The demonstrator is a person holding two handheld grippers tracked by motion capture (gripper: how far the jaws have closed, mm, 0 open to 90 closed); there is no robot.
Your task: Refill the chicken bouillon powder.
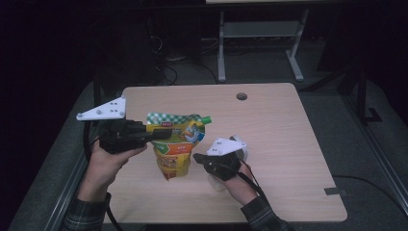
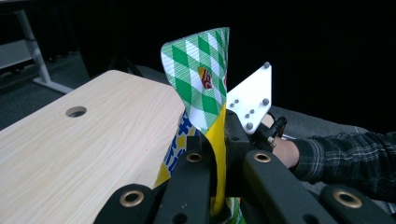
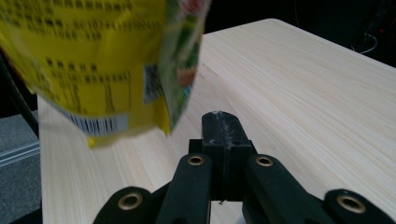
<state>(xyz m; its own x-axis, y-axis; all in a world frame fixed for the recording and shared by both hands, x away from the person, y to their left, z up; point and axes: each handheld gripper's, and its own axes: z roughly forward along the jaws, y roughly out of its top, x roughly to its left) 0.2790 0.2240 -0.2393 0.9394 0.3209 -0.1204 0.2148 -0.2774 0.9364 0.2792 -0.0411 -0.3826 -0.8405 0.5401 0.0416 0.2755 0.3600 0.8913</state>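
Observation:
A yellow refill pouch (image 1: 175, 147) with a green-checked top and a green cap (image 1: 207, 119) hangs upright over the table. My left gripper (image 1: 162, 134) is shut on the pouch's upper left edge. In the left gripper view the jaws clamp the pouch's yellow side seam (image 2: 218, 140), with the checked top (image 2: 201, 79) rising above them. My right gripper (image 1: 197, 157) is shut with nothing in it, just right of the pouch's lower half. In the right gripper view the closed fingertips (image 3: 222, 126) point under the pouch's bottom corner (image 3: 93, 60), apart from it.
The light wooden table (image 1: 279, 154) has a round cable hole (image 1: 241, 96) near its far edge. A white rounded object (image 1: 240, 147) lies partly hidden under the right hand. Beyond the table are a dark floor, cables and a grey desk frame (image 1: 260, 43).

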